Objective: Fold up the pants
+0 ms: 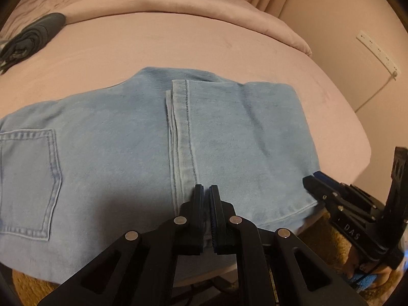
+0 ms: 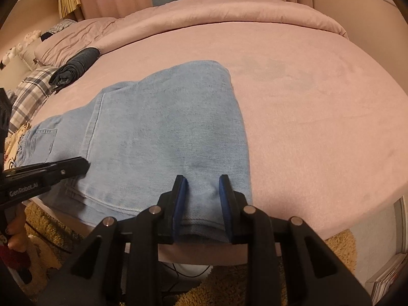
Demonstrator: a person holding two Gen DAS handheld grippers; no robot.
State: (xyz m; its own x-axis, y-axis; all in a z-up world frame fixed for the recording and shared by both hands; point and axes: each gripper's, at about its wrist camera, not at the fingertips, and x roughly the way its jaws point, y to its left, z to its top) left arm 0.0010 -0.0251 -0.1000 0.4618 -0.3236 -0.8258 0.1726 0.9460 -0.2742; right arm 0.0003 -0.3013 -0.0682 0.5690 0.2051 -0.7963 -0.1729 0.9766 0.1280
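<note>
Light blue jeans [image 1: 114,140] lie folded on the pink bed [image 1: 178,46], leg hems doubled back over the middle and a back pocket [image 1: 28,178] at the left. My left gripper [image 1: 206,191] sits on the hem seam at the near edge, its jaws almost together with a thin strip of denim in the gap. In the right wrist view the jeans [image 2: 165,127] reach the near bed edge. There my right gripper [image 2: 201,178] is shut on the bunched fold, and the cloth puckers toward it. The right gripper [image 1: 309,178] shows at the jeans' right near corner, the left gripper [image 2: 84,164] at the left.
A dark folded garment [image 2: 76,68] lies at the far left of the bed [image 2: 306,102], next to a plaid pillow [image 2: 30,91]. A rolled pink duvet [image 1: 178,0] runs along the far side. A shaggy yellow rug [image 2: 339,244] covers the floor below the near edge.
</note>
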